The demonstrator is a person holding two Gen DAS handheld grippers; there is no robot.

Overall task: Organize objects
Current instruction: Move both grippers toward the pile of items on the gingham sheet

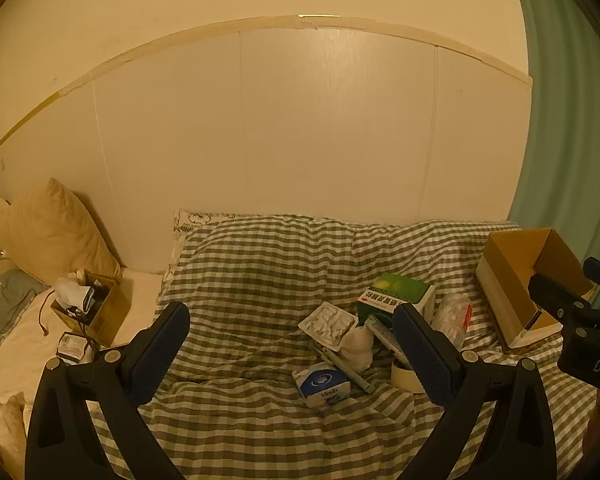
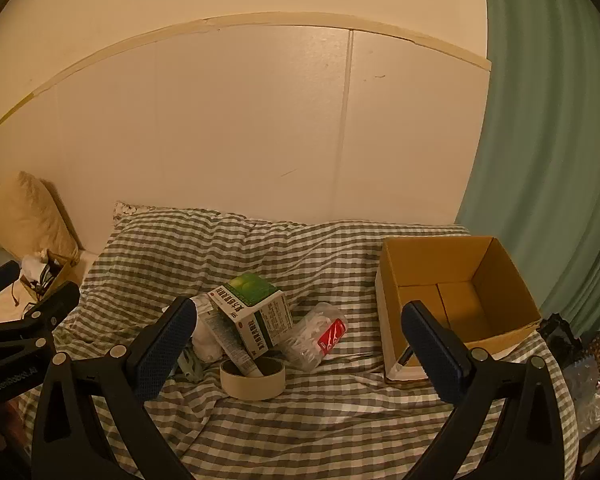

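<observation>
A pile of small objects lies on the checked bedspread (image 1: 260, 272): a green and white box (image 1: 396, 296) (image 2: 252, 312), a Vinda tissue pack (image 1: 322, 388), a white blister tray (image 1: 328, 322), a tape roll (image 2: 254, 378) (image 1: 404, 378), a clear tub of cotton swabs (image 2: 314, 336) (image 1: 454, 316), a tube (image 2: 228, 340) and a white bottle (image 1: 358, 346). An open, empty cardboard box (image 2: 456, 304) (image 1: 520, 288) stands at the right. My left gripper (image 1: 296, 344) is open above the pile's left side. My right gripper (image 2: 300, 344) is open, above the tape roll and tub.
A small cardboard box of clutter (image 1: 88, 312) sits at the left by a pillow (image 1: 56, 232). A panelled wall (image 1: 300, 140) runs behind the bed. A green curtain (image 2: 548, 160) hangs at the right. Dark objects (image 2: 568, 340) lie beyond the bed's right edge.
</observation>
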